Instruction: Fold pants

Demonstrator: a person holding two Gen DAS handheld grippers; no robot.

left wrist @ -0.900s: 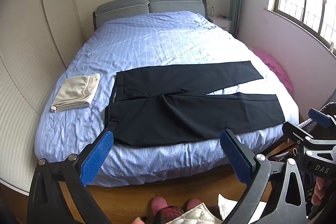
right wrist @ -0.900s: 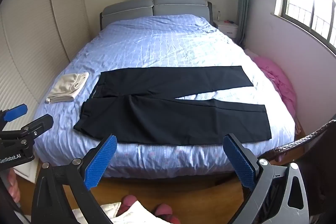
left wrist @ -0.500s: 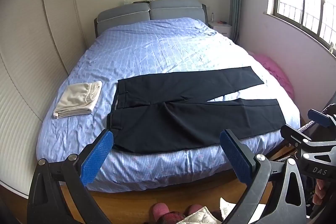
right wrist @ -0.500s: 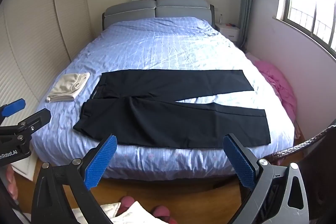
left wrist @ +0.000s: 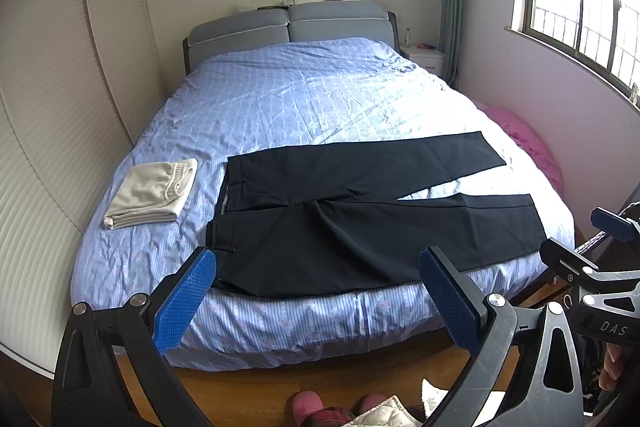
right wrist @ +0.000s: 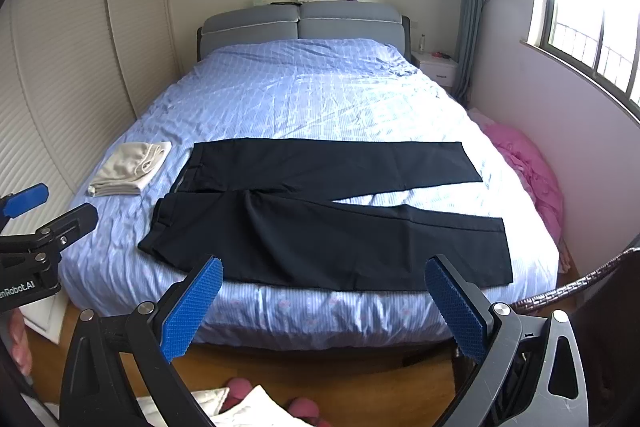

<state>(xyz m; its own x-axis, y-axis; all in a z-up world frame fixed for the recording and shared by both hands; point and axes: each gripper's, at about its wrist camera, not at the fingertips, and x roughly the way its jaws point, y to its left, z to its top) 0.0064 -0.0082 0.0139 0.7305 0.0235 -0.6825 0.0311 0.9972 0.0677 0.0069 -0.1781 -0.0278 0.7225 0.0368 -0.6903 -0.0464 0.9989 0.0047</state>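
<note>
Black pants (left wrist: 360,215) (right wrist: 328,215) lie flat across the near end of a blue-sheeted bed (left wrist: 304,107) (right wrist: 304,99), waistband to the left, both legs spread out to the right. My left gripper (left wrist: 318,297) hangs open in front of the bed's foot, short of the pants, nothing between its blue pads. My right gripper (right wrist: 324,301) is also open and empty, level with the bed's front edge. Each gripper shows at the other view's edge: the right one (left wrist: 592,251), the left one (right wrist: 48,215).
A folded cream garment (left wrist: 152,193) (right wrist: 130,169) rests on the sheet left of the waistband. A pink bundle (left wrist: 524,143) (right wrist: 528,167) lies between bed and window wall. White slatted doors (left wrist: 60,107) stand along the left. Wooden floor and pink slippers (left wrist: 306,405) lie below me.
Both views have tilted down and drawn back a little, so the bed and pants sit lower in the picture. Both grippers stay open; the pants have not moved.
</note>
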